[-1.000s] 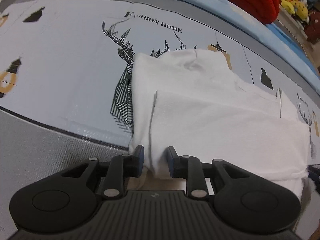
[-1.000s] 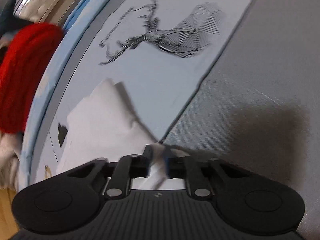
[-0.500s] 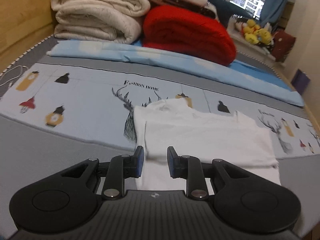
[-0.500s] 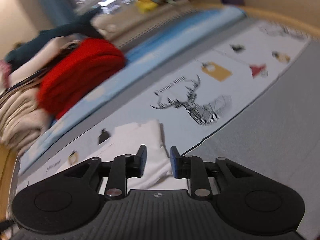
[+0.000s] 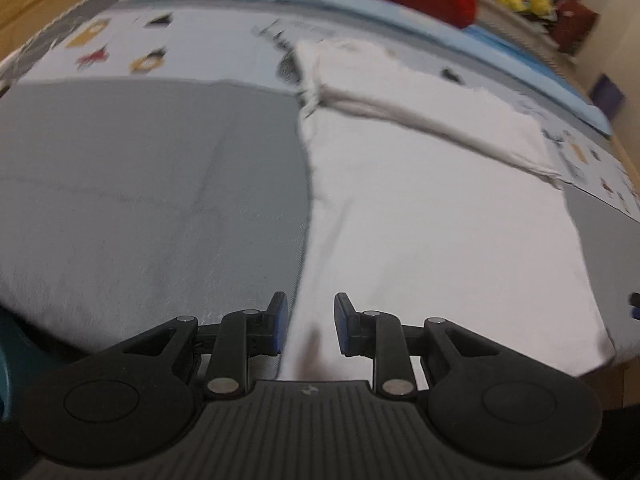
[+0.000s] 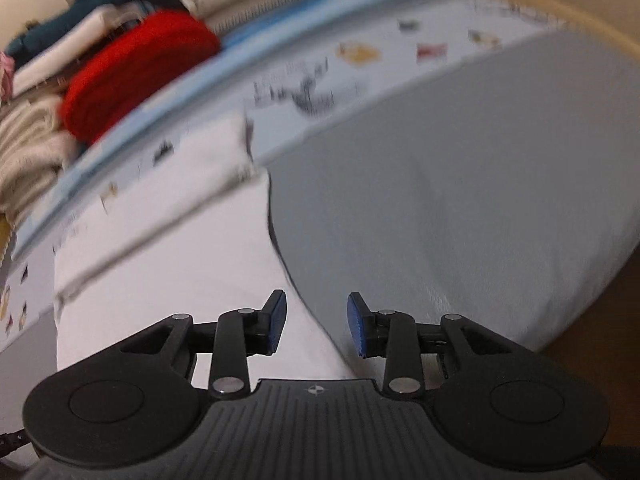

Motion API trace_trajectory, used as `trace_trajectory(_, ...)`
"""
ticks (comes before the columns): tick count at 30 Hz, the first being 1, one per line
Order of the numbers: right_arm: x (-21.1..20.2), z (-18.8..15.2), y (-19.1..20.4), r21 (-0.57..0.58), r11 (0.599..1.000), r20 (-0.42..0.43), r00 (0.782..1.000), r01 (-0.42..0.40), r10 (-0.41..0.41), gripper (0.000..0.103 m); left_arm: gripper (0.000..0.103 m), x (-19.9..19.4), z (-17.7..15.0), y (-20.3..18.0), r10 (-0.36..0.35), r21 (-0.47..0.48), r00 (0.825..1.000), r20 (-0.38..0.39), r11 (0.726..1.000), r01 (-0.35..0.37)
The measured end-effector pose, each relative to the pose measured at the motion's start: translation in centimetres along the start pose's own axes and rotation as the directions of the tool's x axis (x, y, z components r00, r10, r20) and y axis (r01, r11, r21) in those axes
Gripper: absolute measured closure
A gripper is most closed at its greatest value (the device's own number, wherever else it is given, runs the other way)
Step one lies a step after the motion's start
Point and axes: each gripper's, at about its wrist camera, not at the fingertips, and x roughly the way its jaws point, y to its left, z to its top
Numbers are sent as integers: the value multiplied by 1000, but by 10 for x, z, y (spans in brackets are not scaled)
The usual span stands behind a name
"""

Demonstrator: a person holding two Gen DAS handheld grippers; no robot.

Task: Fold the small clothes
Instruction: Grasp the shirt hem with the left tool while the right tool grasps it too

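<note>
A white garment [image 5: 420, 208] lies flat on the bed, its far part folded over into a thicker band [image 5: 400, 92]. My left gripper [image 5: 307, 322] is open over the garment's near left edge, holding nothing. In the right wrist view the same garment [image 6: 168, 248] lies to the left, and my right gripper [image 6: 316, 322] is open over its near right edge, holding nothing. Both views are blurred by motion.
The bed has a grey cover [image 5: 140, 184] near me and a printed sheet [image 5: 192, 40] with deer and lamps farther back. A red blanket [image 6: 132, 68] and cream folded bedding [image 6: 28, 148] are stacked at the far side. The bed's edge [image 6: 580, 300] drops off to the right.
Both grippers have let go of the fold they laid down and pulled back toward the garment's near corners. Their jaws have opened wider.
</note>
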Motion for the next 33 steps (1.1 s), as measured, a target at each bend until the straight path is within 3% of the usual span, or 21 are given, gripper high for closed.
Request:
trace_trajectory(3,10,-6,-1,-20,1000,-61,998,18,-19,68,75,12,-18,10,1,-16,1000,19,1000,0)
trace_trajectory(5,18,-10,-2,-26,999,-105,994,20,-23,68,76,32,-25,20,45,-106,993,-108,993,-56)
trace_trajectory(7,27,-15,-1,-52,998,-142,989,35,-42,68,75,36,-24,25,-6,-163,994,-110,986,-12)
trace_trajectory(13,50,-31,2,-133,986,-223,966,100,-129,68,75,44,-28,19,32,-84,987,-157,995,-45)
trace_trajectory(17,52,-34,8,-162,983,-224,967,88,-123,67,76,42,-28,19,30,-76,987,-157,996,-43)
trace_trajectory(21,55,-39,20,-245,964,-219,962,105,-161,67,94,42,-29,7,42,5,986,-163,999,-42)
trace_trajectory(23,54,-43,25,-292,951,-216,961,102,-170,72,94,41,-32,2,62,54,986,-156,997,-54)
trace_trajectory(26,54,-44,28,-318,944,-215,963,90,-164,79,92,41,-31,6,56,31,985,-162,998,-52)
trace_trajectory(31,54,-44,24,-304,949,-228,961,80,-154,80,90,43,-34,6,59,42,983,-174,998,-53)
trace_trajectory(33,56,-43,24,-316,946,-228,961,76,-153,80,94,44,-34,2,67,66,983,-170,996,-57)
